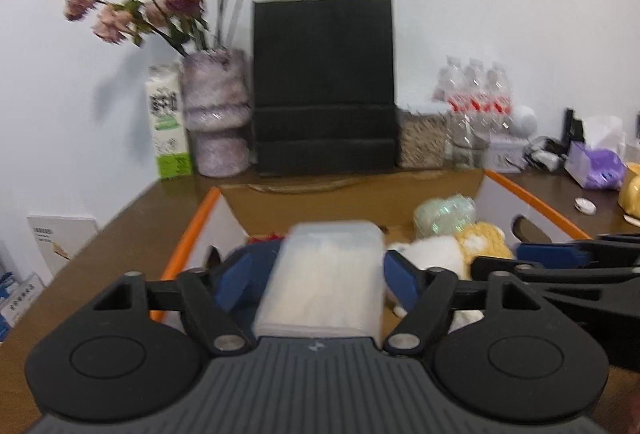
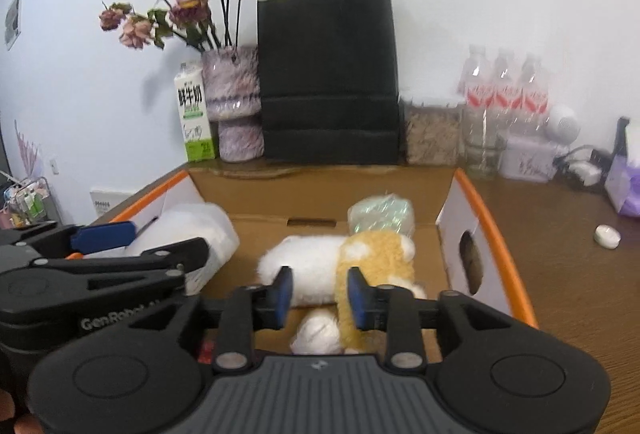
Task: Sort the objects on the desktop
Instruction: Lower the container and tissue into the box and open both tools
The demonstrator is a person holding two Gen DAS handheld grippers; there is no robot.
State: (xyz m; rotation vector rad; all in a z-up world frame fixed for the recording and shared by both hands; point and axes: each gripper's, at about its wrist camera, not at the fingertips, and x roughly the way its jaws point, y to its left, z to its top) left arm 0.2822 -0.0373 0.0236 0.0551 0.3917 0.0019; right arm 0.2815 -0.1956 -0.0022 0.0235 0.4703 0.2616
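Note:
An open cardboard box (image 2: pixel 486 218) with orange rims sits on the wooden desk. Over its left part my left gripper (image 1: pixel 318 274) stands open around a clear plastic-wrapped white pack (image 1: pixel 324 274). A gap shows beside the left pad, and the right pad is close to the pack. In the box lies a white and yellow plush toy (image 2: pixel 352 258), with a pale green wrapped bundle (image 2: pixel 380 214) behind it. My right gripper (image 2: pixel 320 290) hangs open just above the plush, its blue pads on either side of the toy's middle and not squeezing it.
Along the wall behind the box stand a milk carton (image 1: pixel 168 122), a purple vase of dried flowers (image 1: pixel 216 110), a black paper bag (image 1: pixel 324 86) and several water bottles (image 1: pixel 476 90). A purple tissue pack (image 1: pixel 596 162) and a small white disc (image 2: pixel 607 235) lie on the desk to the right.

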